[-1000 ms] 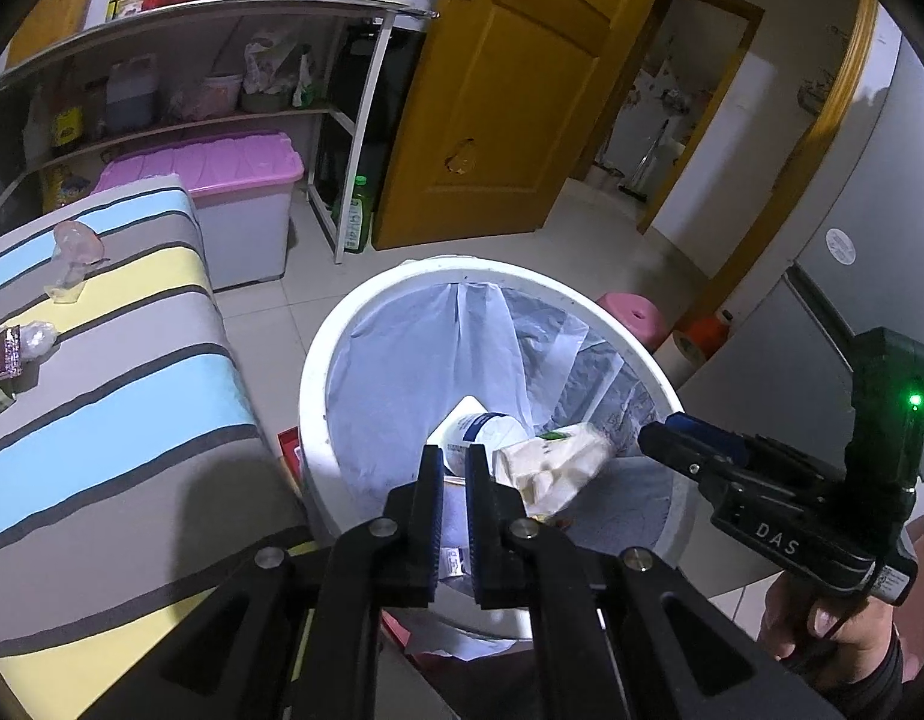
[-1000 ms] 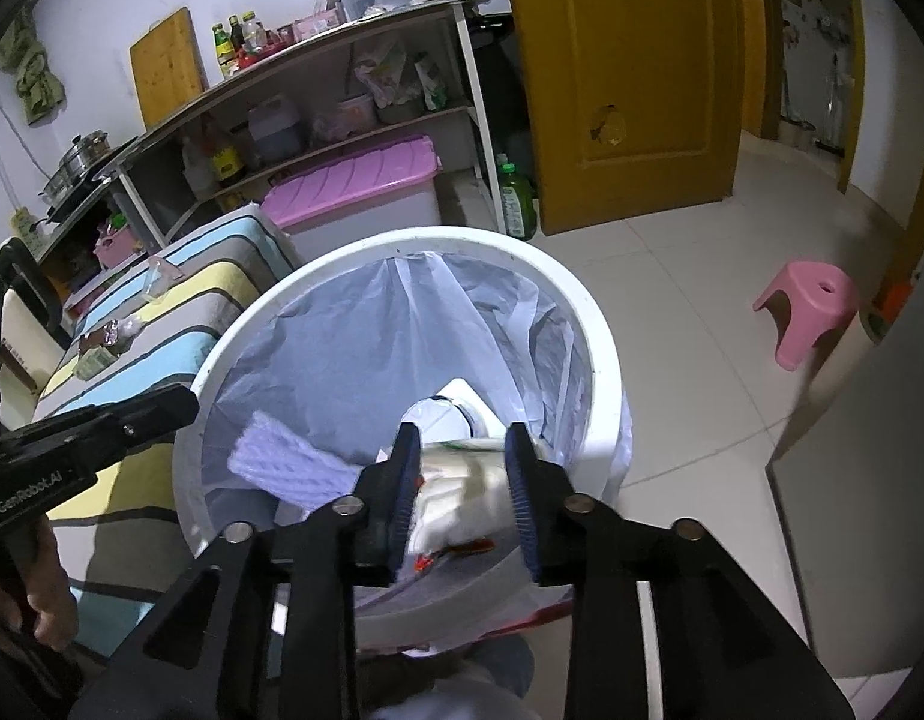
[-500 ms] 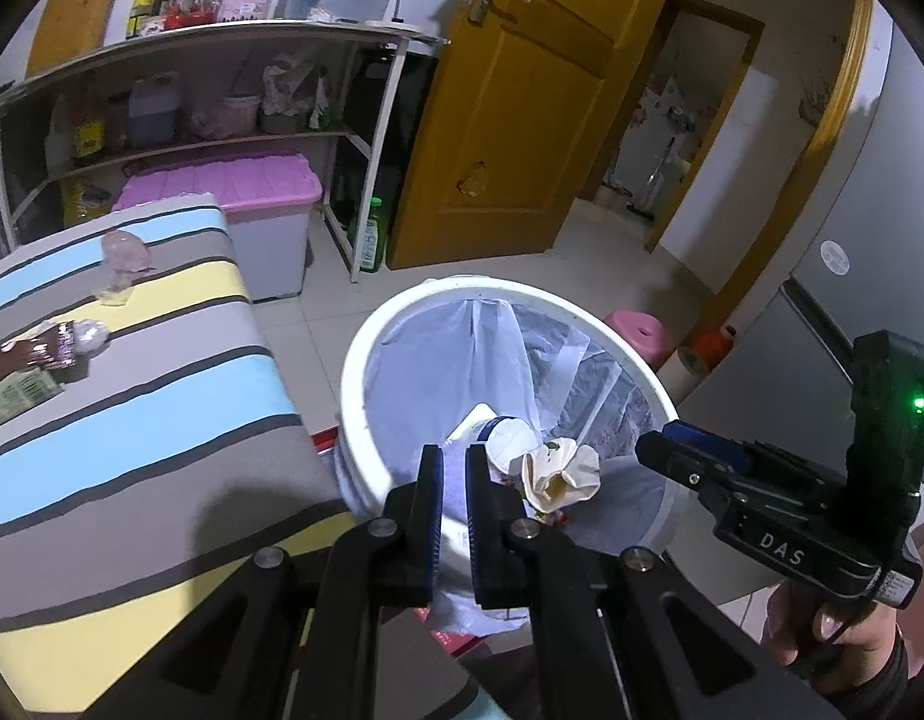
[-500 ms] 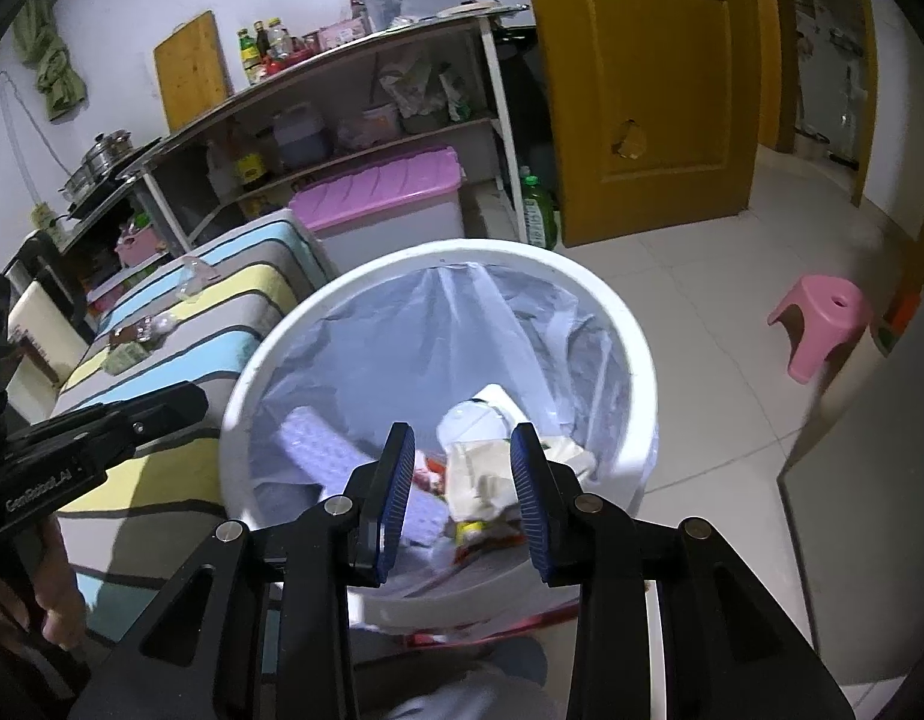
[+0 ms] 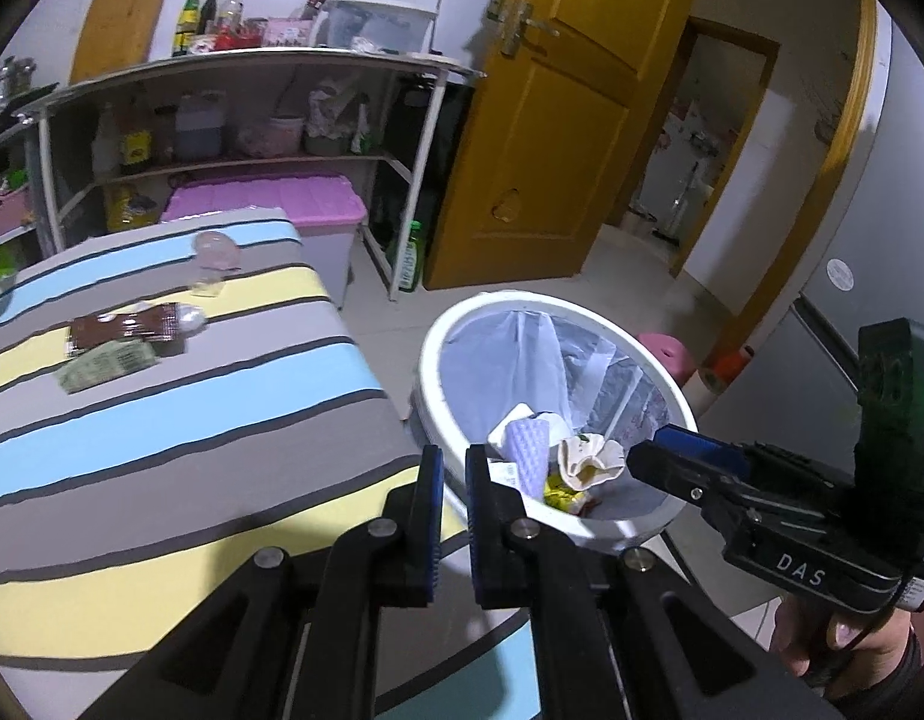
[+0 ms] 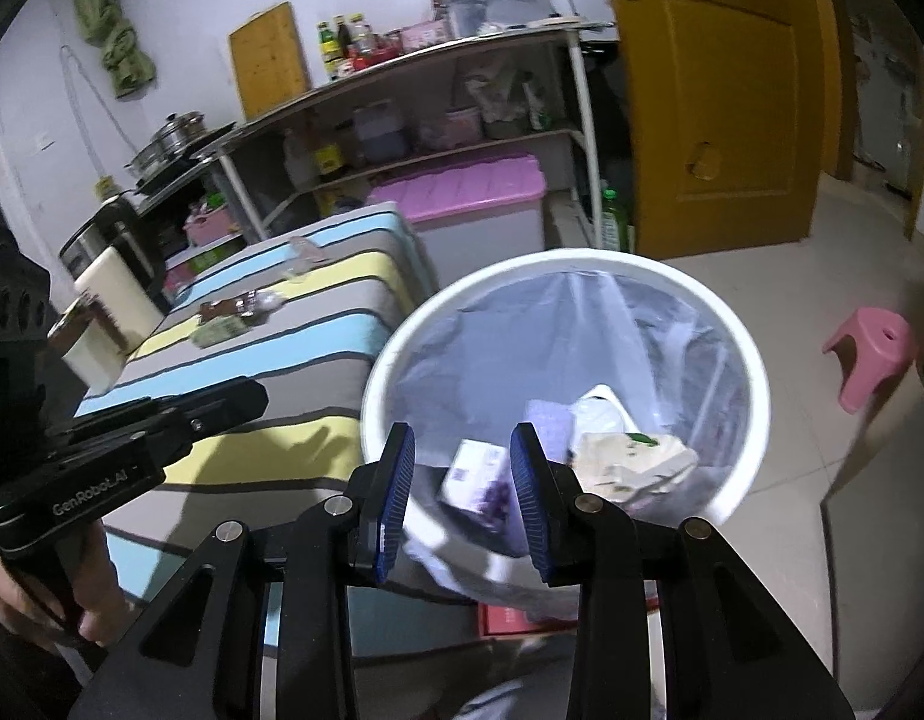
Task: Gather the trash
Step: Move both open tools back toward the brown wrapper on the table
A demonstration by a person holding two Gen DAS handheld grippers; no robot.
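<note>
A white trash bin (image 5: 438,336) with a plastic liner holds crumpled paper (image 5: 588,459) and wrappers; it also shows in the right wrist view (image 6: 756,372). My left gripper (image 5: 453,462) is shut and empty above the table's near corner, beside the bin. My right gripper (image 6: 462,450) is open and empty above the bin's near rim. On the striped table (image 5: 162,420) lie a brown wrapper (image 5: 126,324), a green wrapper (image 5: 105,365) and a clear plastic cup (image 5: 216,252).
A shelf rack (image 5: 222,120) with bottles and a pink-lidded storage box (image 5: 270,210) stand behind the table. A yellow door (image 5: 552,120) is beyond the bin. A pink stool (image 6: 870,354) sits on the tiled floor. A kettle (image 6: 111,312) stands at the table's left.
Both grippers have pulled back and up from the bin. The right gripper has let go of the crumpled paper, which now lies in the bin, and its jaws have opened wider.
</note>
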